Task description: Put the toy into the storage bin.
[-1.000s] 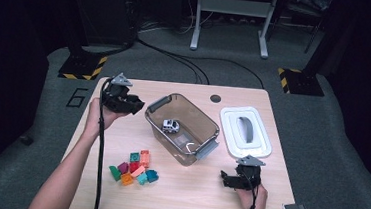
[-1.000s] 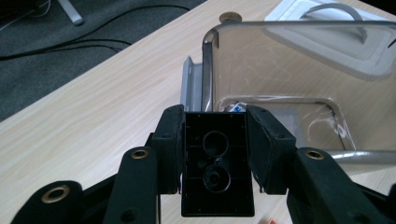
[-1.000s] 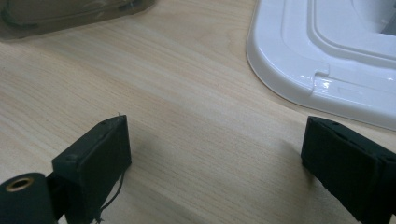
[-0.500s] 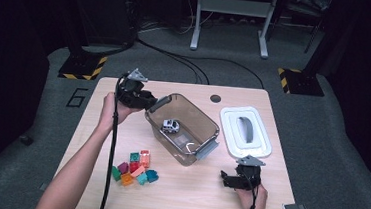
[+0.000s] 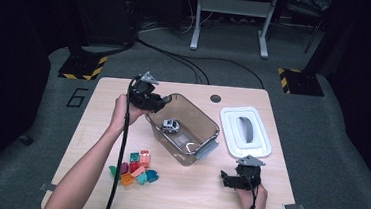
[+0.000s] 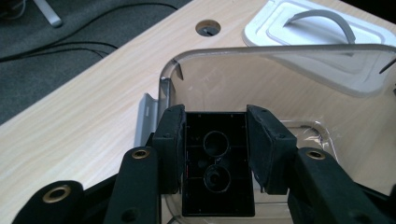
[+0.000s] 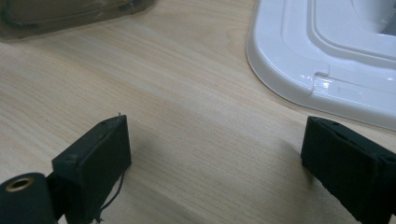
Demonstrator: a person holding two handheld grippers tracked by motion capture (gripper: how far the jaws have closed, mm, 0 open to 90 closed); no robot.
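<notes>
The left gripper (image 5: pixel 159 102) is held out on a stretched left forearm (image 5: pixel 88 167), its jaws clamped on a black block (image 6: pixel 217 163). The right gripper (image 5: pixel 228 179) is kept low near the table's near edge, jaws spread wide with nothing between them.

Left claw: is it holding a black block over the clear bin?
Yes, in the left claw view the left claw grips a black block between its pads, above the clear bin.

A black block (image 6: pixel 217 168), underside studs showing, is clamped between the left gripper (image 6: pixel 215 144) jaws right over the clear bin (image 6: pixel 280 60) rim. A white lid (image 6: pixel 322 32) is seen behind, on the wooden table (image 6: pixel 84 116).
</notes>
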